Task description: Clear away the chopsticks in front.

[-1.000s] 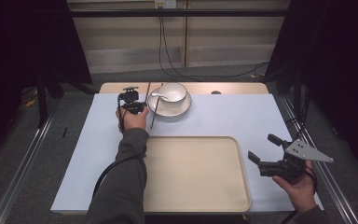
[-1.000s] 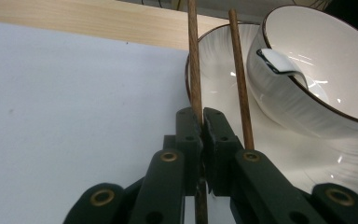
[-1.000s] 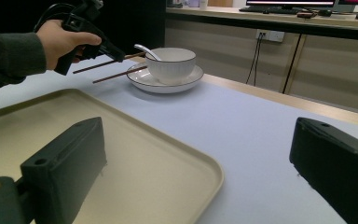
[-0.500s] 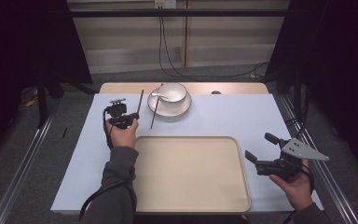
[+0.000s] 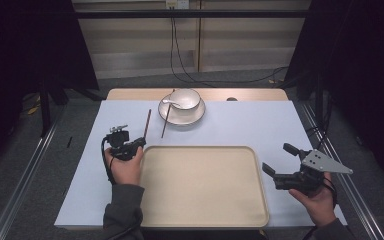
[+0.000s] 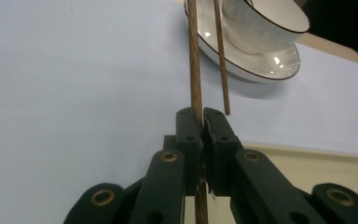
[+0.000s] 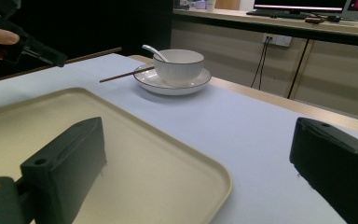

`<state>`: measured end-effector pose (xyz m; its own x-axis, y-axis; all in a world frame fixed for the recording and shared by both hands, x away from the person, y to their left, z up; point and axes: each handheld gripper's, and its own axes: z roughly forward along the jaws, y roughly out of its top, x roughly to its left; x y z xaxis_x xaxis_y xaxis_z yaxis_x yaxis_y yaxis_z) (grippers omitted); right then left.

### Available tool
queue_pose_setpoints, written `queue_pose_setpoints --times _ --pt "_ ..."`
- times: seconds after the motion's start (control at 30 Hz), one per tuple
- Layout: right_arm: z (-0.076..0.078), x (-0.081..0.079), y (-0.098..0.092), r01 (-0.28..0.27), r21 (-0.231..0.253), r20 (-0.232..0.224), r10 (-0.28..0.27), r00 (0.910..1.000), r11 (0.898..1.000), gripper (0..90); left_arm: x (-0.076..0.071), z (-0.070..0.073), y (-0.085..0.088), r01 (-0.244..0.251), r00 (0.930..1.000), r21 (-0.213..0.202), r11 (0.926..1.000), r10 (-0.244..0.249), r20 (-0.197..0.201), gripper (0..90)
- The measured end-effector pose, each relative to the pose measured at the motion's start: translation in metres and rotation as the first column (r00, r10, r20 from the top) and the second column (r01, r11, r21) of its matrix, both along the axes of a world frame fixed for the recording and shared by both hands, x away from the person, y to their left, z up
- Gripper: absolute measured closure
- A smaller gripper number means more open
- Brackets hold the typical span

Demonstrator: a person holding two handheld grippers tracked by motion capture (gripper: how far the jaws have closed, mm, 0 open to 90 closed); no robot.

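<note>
gripping one chopstick (image 6: 195, 70) in the clamped-tight left gripper (image 5: 141, 142), just off the tray's (image 5: 200, 210) far-left corner — holding the right gripper (image 5: 281, 160) wide open and empty beside the tray's right edge. lying against the saucer (image 5: 196, 118) beyond the tray — the second chopstick (image 5: 164, 122).

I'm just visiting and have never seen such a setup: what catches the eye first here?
The big beige tray at the table's near middle, flanked by two hand-held tools. The left tool pinches a brown chopstick; a second chopstick leans on the saucer under the white bowl at the far edge.
</note>
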<state>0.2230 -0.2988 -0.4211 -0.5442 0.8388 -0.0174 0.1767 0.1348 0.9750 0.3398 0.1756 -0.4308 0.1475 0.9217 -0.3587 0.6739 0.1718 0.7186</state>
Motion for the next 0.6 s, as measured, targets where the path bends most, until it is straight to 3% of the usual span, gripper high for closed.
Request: queue_pose_setpoints --times 0.13,0.37,0.4,0.6 --pt "0.0 -0.001 0.0 0.003 -0.009 -0.002 -0.003 1.0 1.0 2.9 -0.021 -0.005 -0.001 0.002 1.0 -0.042 0.9991 -0.002 0.002 85.6" --pt "0.0 -0.001 0.001 -0.001 -0.009 -0.003 0.001 1.0 1.0 3.0 -0.042 -0.013 0.002 -0.006 0.9999 -0.054 0.9985 0.006 -0.013 85.6" --pt "0.0 -0.001 0.001 -0.004 -0.009 0.0 0.004 1.0 1.0 3.0 -0.049 -0.015 0.003 -0.011 0.9998 -0.076 0.997 0.009 -0.017 85.6" --pt "0.0 -0.001 0.002 -0.009 -0.006 -0.01 0.009 0.9999 1.0 3.1 -0.064 -0.016 0.003 -0.007 0.9998 -0.061 0.9981 0.006 -0.016 85.6"
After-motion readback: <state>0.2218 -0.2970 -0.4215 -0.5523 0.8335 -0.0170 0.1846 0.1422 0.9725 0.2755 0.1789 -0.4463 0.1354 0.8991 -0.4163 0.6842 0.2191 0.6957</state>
